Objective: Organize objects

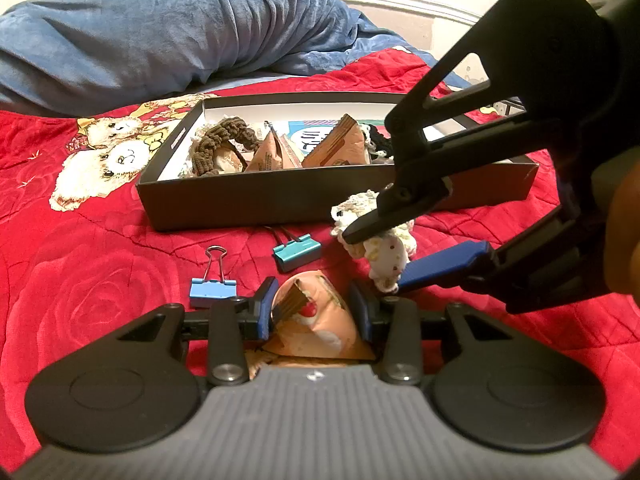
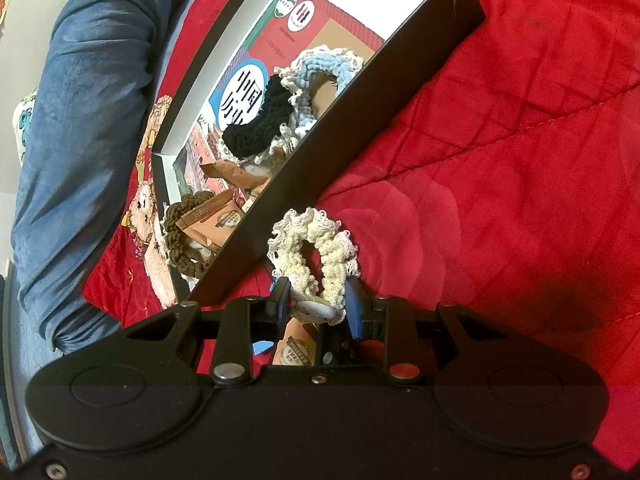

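The black shallow box (image 1: 256,204) lies open on the bed, white inside, with a printed sheet (image 2: 256,92) flat on its floor. In it I see a brown scrunchie (image 1: 224,136) at one end, several orange-brown snack packets (image 1: 340,144) in the middle, and a black scrunchie (image 2: 260,124) lying against a pale blue one (image 2: 328,68) toward the other end.

My right gripper (image 2: 318,300) is clenched on a cream crocheted scrunchie (image 2: 316,252) — it holds the lower part of the loop, just outside the box's near wall. My left gripper (image 1: 316,308) has an orange snack packet (image 1: 320,320) between its fingers; the left blue pad (image 1: 266,308) sits at the packet's edge, the right one looks slightly clear, so I read this grip as released, the packet lying on the bed.

Two binder clips rest on the bedspread in front of the box: a light blue one (image 1: 212,288) and a teal one (image 1: 298,252), near each other but apart.

The bedspread (image 1: 80,280) is red, quilted, with a rose pattern and a print of cream teddy bears (image 1: 104,160). Beyond the box a blue plush blanket (image 1: 160,32) is bunched up against a pale wall (image 1: 400,16) with a white moulding.
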The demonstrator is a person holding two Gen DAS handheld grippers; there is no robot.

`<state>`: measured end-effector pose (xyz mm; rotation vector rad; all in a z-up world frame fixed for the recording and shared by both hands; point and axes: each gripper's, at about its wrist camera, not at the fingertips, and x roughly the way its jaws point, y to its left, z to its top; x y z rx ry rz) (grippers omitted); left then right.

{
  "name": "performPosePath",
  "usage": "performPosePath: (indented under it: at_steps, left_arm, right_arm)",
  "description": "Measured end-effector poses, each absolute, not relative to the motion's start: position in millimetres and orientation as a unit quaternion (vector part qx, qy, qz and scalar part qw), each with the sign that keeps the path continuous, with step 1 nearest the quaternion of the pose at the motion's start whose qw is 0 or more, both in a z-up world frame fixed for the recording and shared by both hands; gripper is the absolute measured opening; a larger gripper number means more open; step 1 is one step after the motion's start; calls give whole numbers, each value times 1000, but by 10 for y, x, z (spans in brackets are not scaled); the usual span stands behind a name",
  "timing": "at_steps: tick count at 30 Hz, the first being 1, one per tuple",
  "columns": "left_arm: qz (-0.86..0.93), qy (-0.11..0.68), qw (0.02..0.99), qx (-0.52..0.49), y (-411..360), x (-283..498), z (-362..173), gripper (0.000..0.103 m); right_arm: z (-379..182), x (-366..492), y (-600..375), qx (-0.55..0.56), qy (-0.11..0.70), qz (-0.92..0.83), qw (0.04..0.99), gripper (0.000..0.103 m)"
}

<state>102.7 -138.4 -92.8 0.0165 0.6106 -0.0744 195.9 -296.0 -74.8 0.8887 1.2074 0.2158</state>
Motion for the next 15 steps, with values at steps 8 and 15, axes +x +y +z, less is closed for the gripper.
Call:
performPosePath:
  at_steps: [8, 15]
  left_arm:
    - [-35, 300, 953, 3, -1380, 1032, -928, 41]
    - [-33, 297, 954, 14, -1404, 1035, -885, 38]
  right_arm:
    - [-741, 1961, -2947, 404, 544, 97, 729, 28]
    - [-648, 1919, -2995, 400, 528, 97, 743, 28]
